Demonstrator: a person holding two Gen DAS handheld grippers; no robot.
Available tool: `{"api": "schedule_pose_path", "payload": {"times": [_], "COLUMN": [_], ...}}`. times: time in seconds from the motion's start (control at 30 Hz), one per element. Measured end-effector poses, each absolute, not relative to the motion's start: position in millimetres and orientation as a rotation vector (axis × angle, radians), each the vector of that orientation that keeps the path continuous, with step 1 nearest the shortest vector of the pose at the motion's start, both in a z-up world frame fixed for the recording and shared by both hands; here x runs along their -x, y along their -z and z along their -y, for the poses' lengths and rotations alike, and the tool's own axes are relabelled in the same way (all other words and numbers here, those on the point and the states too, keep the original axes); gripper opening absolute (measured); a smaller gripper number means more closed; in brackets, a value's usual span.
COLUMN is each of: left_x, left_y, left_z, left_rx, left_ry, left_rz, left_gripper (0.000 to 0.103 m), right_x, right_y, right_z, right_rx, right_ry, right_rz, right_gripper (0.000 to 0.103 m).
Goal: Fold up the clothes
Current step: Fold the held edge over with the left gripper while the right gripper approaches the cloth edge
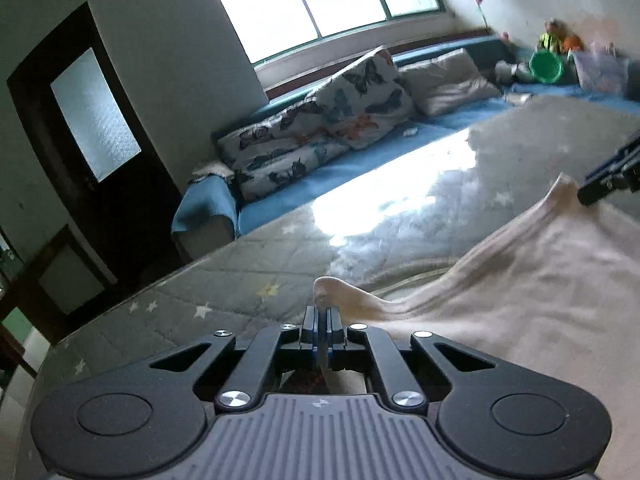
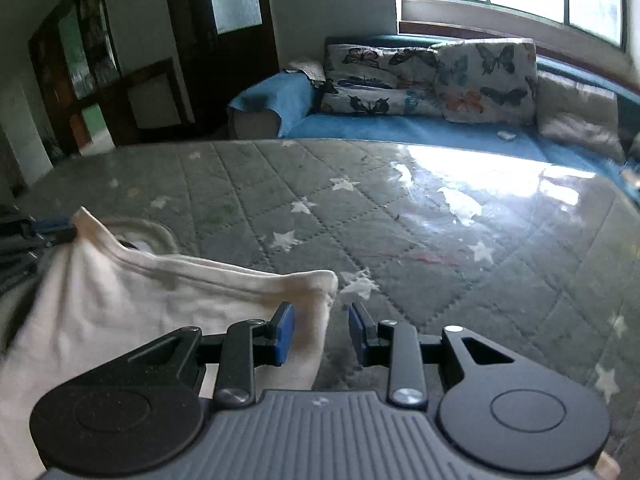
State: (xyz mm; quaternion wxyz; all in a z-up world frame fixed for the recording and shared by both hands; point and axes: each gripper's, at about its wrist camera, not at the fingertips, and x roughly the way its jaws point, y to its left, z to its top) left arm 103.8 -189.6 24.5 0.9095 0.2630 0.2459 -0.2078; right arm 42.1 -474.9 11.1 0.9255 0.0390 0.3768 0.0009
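Note:
A cream-white garment (image 1: 520,300) lies on a grey quilted star-print table cover (image 1: 248,276). My left gripper (image 1: 322,320) is shut on a shoulder corner of the garment and holds it slightly raised. In the right wrist view the same garment (image 2: 140,304) shows its neckline at the left, with the left gripper (image 2: 48,226) pinching its far corner. My right gripper (image 2: 321,330) is open, its jaws either side of the garment's near corner edge. It also appears at the right edge of the left wrist view (image 1: 612,176).
The table cover (image 2: 400,240) has a glossy sunlit patch on the far side. Behind it stands a blue sofa (image 2: 400,128) with butterfly cushions (image 2: 440,76), under a window. A dark wooden door (image 1: 88,152) is on the left. Toys and a green bucket (image 1: 546,66) sit far right.

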Motion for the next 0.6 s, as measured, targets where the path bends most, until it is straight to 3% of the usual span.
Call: {"api": "schedule_pose_path", "payload": {"times": [0.1,0.2,0.6], "left_x": [-111.5,-115.9,-15.3], "left_y": [-14.8,-12.7,-35.4], "left_z": [187.4,178.4,142.2], "left_rx": [-0.542,-0.516,-0.377], "left_ry": [0.373,0.32,0.525], "left_rz": [-0.546,-0.575,-0.64], "left_gripper": [0.01,0.026,0.027], "right_x": [-45.8,-42.4,67.5], "right_y": [-7.5,-13.3,-38.8], "right_z": [464.1,456.8,420.9], "right_rx": [0.022,0.101,0.028], "right_ry": [0.041,0.073,-0.204], "right_rz": [-0.766,-0.753,-0.719], "right_gripper": [0.03,0.03,0.03]}}
